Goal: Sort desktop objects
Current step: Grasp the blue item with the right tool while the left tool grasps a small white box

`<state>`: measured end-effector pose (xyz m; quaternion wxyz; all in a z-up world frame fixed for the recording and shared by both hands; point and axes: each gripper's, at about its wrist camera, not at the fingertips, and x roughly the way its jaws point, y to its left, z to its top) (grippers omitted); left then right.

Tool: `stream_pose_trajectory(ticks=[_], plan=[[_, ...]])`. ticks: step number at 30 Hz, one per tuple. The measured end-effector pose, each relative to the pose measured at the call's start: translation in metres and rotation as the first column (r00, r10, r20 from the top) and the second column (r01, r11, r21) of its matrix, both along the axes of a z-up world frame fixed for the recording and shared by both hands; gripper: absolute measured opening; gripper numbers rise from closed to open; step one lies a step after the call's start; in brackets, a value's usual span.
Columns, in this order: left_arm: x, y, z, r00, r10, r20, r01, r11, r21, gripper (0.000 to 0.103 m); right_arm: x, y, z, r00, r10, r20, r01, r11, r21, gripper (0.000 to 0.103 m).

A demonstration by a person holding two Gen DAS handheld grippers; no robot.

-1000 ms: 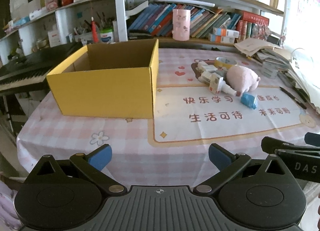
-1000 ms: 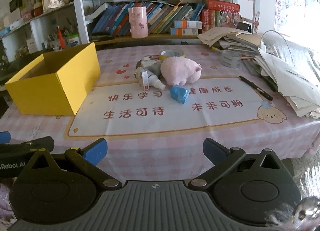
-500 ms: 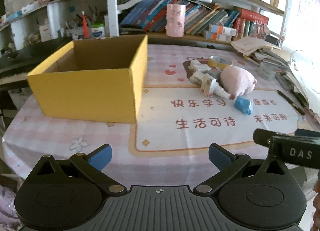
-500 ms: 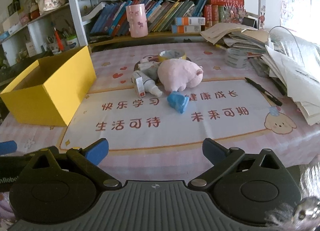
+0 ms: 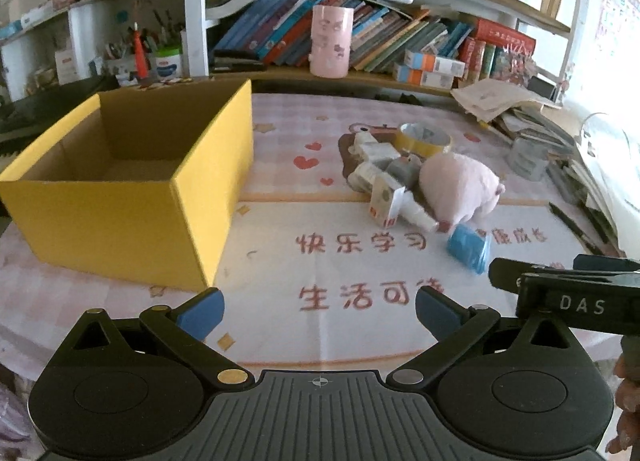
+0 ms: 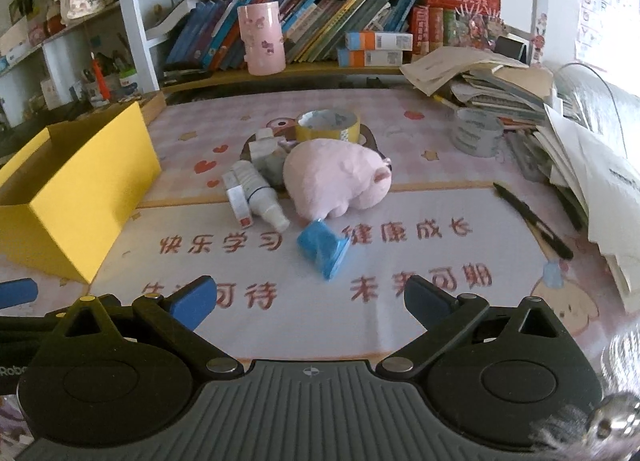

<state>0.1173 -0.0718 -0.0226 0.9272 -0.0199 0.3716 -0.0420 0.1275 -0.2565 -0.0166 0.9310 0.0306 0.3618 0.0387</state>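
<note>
**Both claws open above the near edge of the surface; objects unsorted**

Left claw: blue-padded fingers spread wide, nothing between them. Right claw: likewise wide and empty, aimed at the clutter.

Left view only: interior of the yellow cardboard box, open-topped, plain brown inside, nothing visible in it; the right claw's black body crosses the lower right. Right view only: black pen, clear tape roll and the slumped stack of loose papers to the right.

Both views: blue crinkly plastic packet lying nearest, on the printed mat. Just behind it, the soft pink plush pig, touching a white plastic bottle and small white cartons. Yellow-brown tape roll behind the pig. All sit right of the box, apart from it.
</note>
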Motion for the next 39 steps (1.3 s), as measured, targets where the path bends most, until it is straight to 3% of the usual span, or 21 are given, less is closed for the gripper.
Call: stream_pose_trajectory(ticks=[9, 13, 20, 23, 26, 31, 35, 39], plan=[[0.026, -0.022, -0.002, 0.999, 0.044, -0.014, -0.044, 0.999, 0.003, 0.102, 0.042, -0.013, -0.012, 0.994, 0.105, -0.043, -0.106, 0.994, -0.027, 0.101], [0.036, -0.027, -0.003, 0.997, 0.072, -0.028, -0.073, 0.997, -0.036, 0.102, 0.058, -0.018, -0.021, 0.983, 0.169, -0.067, -0.172, 0.985, -0.031, 0.099], [0.057, -0.041, -0.008, 0.992, 0.12, -0.038, -0.121, 0.992, -0.031, 0.101, 0.084, -0.02, -0.035, 0.953, 0.28, -0.112, -0.286, 0.957, -0.045, 0.076], [0.066, -0.047, -0.01, 0.991, 0.129, -0.041, -0.13, 0.991, -0.021, 0.096, 0.092, -0.019, -0.041, 0.937, 0.323, -0.13, -0.331, 0.942, -0.049, 0.062], [0.076, -0.053, -0.013, 0.99, 0.13, -0.049, -0.131, 0.991, -0.01, 0.089, 0.1, -0.018, -0.046, 0.923, 0.356, -0.146, -0.366, 0.929, -0.051, 0.053], [0.098, -0.064, -0.019, 0.99, 0.128, -0.052, -0.127, 0.992, 0.006, 0.073, 0.111, -0.019, -0.054, 0.907, 0.387, -0.167, -0.399, 0.916, -0.045, 0.047], [0.117, -0.073, -0.026, 0.991, 0.125, -0.05, -0.124, 0.992, 0.019, 0.066, 0.114, -0.02, -0.055, 0.889, 0.428, -0.165, -0.443, 0.894, -0.067, 0.044], [0.132, -0.082, -0.033, 0.991, 0.12, -0.057, -0.118, 0.992, 0.032, 0.046, 0.113, -0.021, -0.055, 0.877, 0.453, -0.161, -0.469, 0.879, -0.088, 0.044]])
